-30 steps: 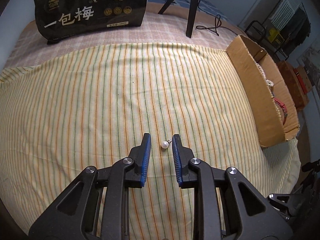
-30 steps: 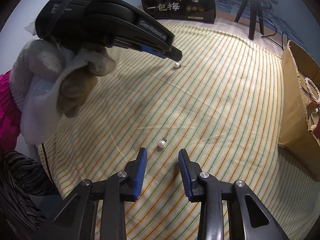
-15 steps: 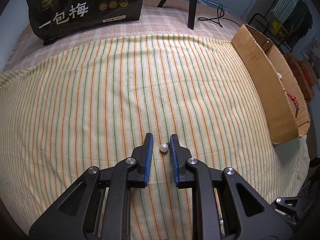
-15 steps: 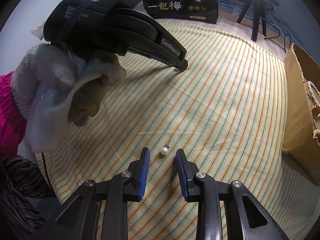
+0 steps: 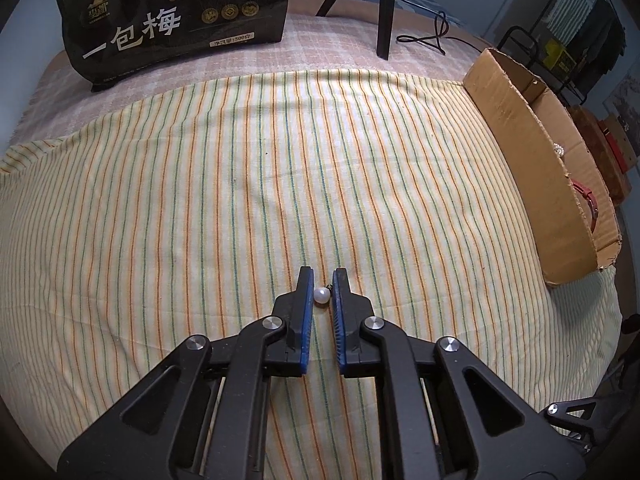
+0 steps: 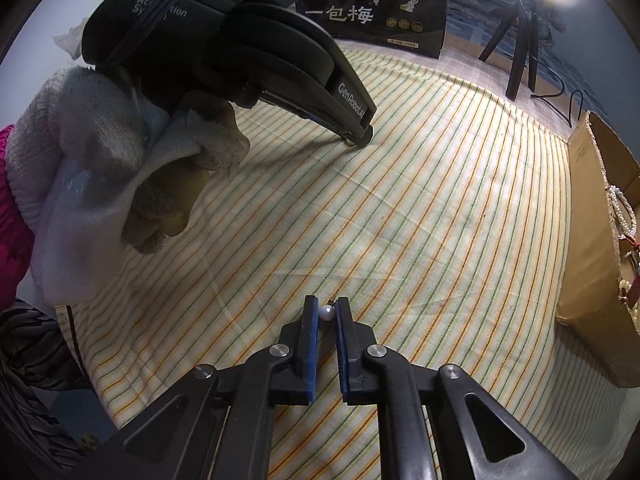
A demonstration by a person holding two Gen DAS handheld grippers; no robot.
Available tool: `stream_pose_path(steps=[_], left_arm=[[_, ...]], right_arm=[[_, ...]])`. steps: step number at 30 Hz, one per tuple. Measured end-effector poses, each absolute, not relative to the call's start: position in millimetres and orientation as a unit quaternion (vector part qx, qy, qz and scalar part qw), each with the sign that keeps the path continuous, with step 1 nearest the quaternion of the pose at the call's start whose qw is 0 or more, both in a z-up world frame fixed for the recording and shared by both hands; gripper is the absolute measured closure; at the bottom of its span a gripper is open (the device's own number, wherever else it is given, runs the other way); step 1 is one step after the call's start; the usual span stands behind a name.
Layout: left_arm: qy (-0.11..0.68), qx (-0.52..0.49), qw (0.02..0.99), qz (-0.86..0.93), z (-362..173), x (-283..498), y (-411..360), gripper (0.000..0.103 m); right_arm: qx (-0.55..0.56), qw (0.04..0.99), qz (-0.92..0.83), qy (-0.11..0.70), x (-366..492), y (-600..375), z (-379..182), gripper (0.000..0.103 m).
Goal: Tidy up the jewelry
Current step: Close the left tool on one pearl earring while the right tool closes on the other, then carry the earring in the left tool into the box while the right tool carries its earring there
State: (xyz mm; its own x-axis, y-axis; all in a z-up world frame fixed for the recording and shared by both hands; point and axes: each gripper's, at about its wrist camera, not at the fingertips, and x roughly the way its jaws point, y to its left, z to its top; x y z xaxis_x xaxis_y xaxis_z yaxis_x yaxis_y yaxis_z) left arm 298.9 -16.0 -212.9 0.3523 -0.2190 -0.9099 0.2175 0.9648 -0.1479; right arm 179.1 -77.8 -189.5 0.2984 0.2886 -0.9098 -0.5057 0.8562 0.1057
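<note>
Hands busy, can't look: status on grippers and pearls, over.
Left gripper closing, first pearl between pads, on cloth. Right gripper shut on second pearl. Path clear; box at right.

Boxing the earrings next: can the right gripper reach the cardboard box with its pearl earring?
Probably yes: the right gripper is shut on the pearl earring, and only bare striped cloth lies between it and the open cardboard box.

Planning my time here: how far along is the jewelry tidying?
Done: a pearl strand and a red strap lie in the cardboard box. In hand: the left gripper is closing on a pearl earring; the right gripper is shut on the other pearl earring, both on the striped cloth. Left: carry both to the box.
</note>
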Motion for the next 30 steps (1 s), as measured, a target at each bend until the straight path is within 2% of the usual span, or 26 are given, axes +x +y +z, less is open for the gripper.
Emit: stream_pose_path(steps=[16, 30], left_arm=[[0.506, -0.038, 0.849, -0.149, -159.3, 285.4, -11.3, 0.095], [0.456, -0.046, 0.869, -0.187, -114.5, 285.8, -45.0, 0.095]], right_arm=[[-0.072, 0.831, 0.235, 0.499, 176.6, -126.0, -150.9, 0.097], [-0.037, 0.867, 0.185, 0.461, 189.8, -189.5, -113.5, 0.097]])
